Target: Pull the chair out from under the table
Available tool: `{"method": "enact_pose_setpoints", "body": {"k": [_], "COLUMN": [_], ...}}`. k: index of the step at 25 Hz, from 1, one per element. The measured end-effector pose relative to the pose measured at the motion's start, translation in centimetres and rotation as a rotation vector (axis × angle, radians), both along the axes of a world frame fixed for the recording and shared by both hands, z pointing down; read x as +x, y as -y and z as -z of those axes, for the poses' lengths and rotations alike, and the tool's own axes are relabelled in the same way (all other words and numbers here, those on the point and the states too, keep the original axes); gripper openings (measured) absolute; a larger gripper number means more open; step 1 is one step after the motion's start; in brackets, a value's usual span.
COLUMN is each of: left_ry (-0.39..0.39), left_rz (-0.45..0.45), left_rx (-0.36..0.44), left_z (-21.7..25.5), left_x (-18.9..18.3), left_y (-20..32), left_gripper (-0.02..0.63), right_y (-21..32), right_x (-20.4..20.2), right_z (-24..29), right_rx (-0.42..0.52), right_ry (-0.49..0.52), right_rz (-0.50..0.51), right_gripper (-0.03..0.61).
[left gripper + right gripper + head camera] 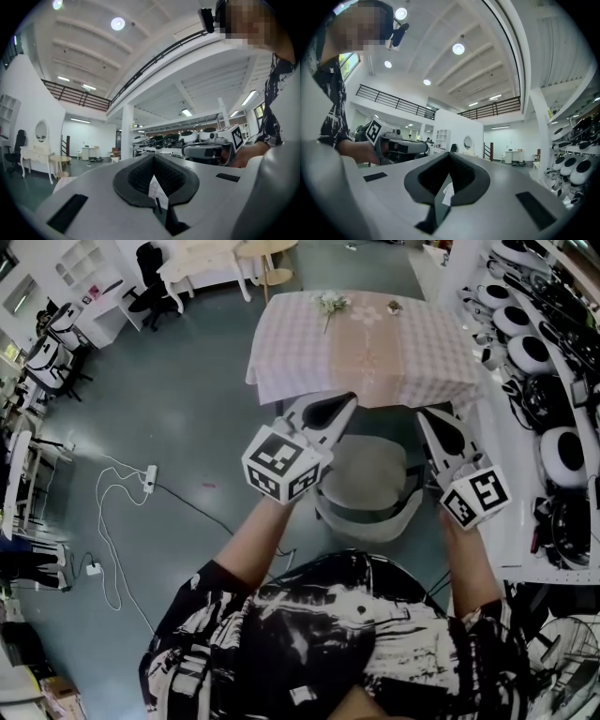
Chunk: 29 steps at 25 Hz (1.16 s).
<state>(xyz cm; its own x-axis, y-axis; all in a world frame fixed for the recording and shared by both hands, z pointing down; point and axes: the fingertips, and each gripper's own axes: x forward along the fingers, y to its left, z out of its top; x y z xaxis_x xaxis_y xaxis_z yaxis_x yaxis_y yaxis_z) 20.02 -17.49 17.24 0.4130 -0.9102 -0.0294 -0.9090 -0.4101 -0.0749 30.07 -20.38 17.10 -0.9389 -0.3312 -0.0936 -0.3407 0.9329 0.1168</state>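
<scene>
The left gripper (342, 402) and right gripper (425, 418) are both shut with nothing inside. They hang over the grey chair (368, 476), at the near edge of the table (366, 352).

Grey floor (187, 418), white shelving (525, 442) at right, white desk (199, 264) beyond.

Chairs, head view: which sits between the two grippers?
The grey round-backed chair at the pink checked-cloth table, flanked by left gripper and right gripper; the black office chair stands far off.
</scene>
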Motion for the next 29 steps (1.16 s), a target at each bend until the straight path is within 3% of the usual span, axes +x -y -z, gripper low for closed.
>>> {"method": "enact_pose_setpoints", "body": {"k": [29], "left_ry": [-0.006], "left_rz": [0.005], "left_rx": [-0.007], "left_z": [0.1], "left_x": [0.1], "left_y": [-2.1], "left_gripper": [0.0], "right_y": [-1.9], "right_x": [0.0], "right_z": [0.2], "right_rx": [0.011], "right_ry": [-0.009], "right_rz": [0.01], "right_gripper": [-0.002]}}
